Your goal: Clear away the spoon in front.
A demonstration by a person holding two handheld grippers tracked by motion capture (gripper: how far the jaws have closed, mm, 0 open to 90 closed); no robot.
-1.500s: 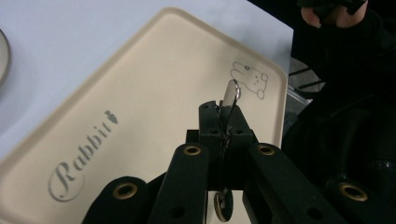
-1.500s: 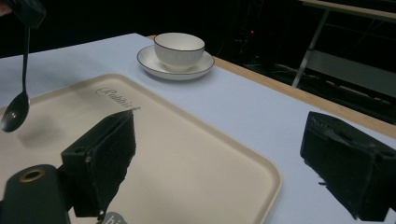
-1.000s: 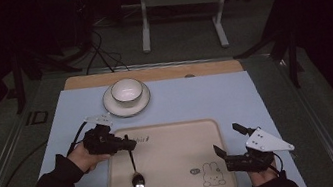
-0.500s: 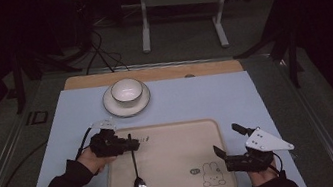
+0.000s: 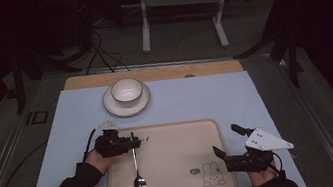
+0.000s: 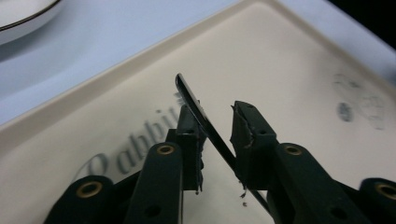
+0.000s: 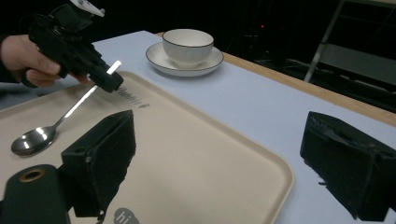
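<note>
A shiny metal spoon (image 5: 137, 171) is lying on the beige tray (image 5: 172, 143); left gripper (image 5: 131, 142) pinching its handle at 9 o'clock, right gripper (image 5: 226, 140) spread at 4.

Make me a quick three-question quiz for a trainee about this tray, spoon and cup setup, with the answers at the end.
1. True or false: the left gripper has its jaws around the handle of the spoon.
2. Where does the spoon's bowl rest? A) in the cup B) on the tray C) on the blue mat
3. Fill in: the cup stands on a ____.

Key:
1. True; the handle runs between the jaws, though the left gripper view shows a gap on one side, so a firm clamp cannot be confirmed.
2. B, on the beige tray.
3. Saucer, on the blue mat beyond the tray. The right gripper sits open at the tray's right edge.
</note>
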